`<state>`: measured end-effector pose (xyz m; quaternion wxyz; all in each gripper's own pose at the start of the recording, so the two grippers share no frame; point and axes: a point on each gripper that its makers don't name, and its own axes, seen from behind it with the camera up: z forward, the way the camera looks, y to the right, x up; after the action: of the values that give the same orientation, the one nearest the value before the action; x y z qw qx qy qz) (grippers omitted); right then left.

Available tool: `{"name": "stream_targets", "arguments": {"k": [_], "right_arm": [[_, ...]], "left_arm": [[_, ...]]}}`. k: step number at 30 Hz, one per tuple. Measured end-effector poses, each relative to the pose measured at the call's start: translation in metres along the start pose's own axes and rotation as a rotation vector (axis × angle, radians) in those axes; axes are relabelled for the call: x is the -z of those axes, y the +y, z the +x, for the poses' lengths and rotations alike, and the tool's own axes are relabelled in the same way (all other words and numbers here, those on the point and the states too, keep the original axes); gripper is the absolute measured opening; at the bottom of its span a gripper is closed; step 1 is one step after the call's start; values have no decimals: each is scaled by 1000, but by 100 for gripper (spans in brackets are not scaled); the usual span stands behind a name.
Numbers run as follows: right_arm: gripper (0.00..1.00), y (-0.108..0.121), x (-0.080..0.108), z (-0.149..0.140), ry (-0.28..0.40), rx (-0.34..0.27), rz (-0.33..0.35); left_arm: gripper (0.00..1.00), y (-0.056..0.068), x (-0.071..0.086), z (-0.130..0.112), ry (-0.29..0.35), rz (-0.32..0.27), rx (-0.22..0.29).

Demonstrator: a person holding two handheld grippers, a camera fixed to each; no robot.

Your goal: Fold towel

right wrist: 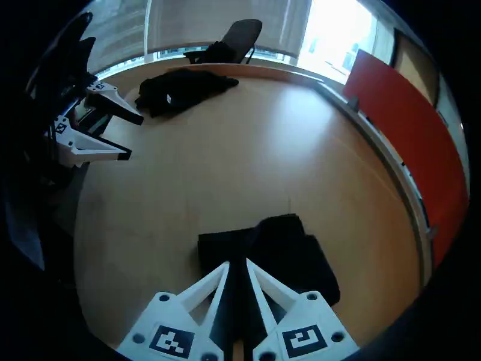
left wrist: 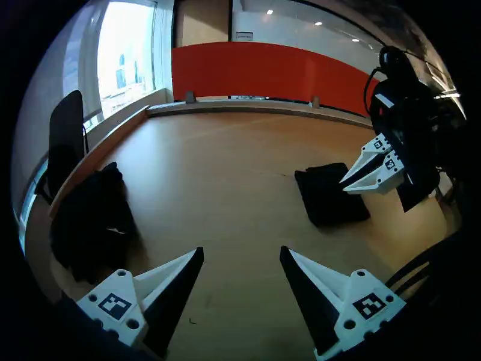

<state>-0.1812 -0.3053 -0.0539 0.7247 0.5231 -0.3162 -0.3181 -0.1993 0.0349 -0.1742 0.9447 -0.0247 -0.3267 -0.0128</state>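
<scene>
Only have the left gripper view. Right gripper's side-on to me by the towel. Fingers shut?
Observer: Looks shut. In the right gripper view the right gripper shows just a thin dark slit between its fingers.
Operator: Holding cloth?
Observer: Can't tell. The slit sits over the near edge of the towel, black against black.
Operator: Towel flat?
Observer: No. From above, its left part lies flat and a thicker folded layer sits on the right part.
</scene>
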Motion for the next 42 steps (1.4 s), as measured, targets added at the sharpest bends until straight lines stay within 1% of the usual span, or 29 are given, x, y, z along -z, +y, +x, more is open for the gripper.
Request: {"name": "stream_targets", "arguments": {"k": [3,8,10,12,14,18,20,30,42], "right_arm": [[4,1,-3,0,-1,-16,5],[6,3,-4,3,3,-25,8],[9,3,-5,3,4,-25,10],[15,2,-5,4,6,-25,11],[27,2,-5,4,6,-26,12],[77,4,-5,1,3,-30,-2],[79,5,-4,-1,-1,-33,-10],[79,5,5,-11,1,-68,-32],[79,1,23,-45,-27,-125,-68]], "left_arm": [[94,-1,0,0,1,0,3],[94,-2,-1,-1,-4,-3,3],[94,-3,-2,-1,-5,-4,1],[94,-3,-2,-1,-5,-4,0],[94,-3,-1,-1,-6,-4,0],[94,-4,-1,-1,-7,-4,0],[94,-3,-1,-1,-6,-5,-2],[94,-1,0,-2,-3,-8,-5],[94,-4,0,-2,-1,-5,-11]]}}
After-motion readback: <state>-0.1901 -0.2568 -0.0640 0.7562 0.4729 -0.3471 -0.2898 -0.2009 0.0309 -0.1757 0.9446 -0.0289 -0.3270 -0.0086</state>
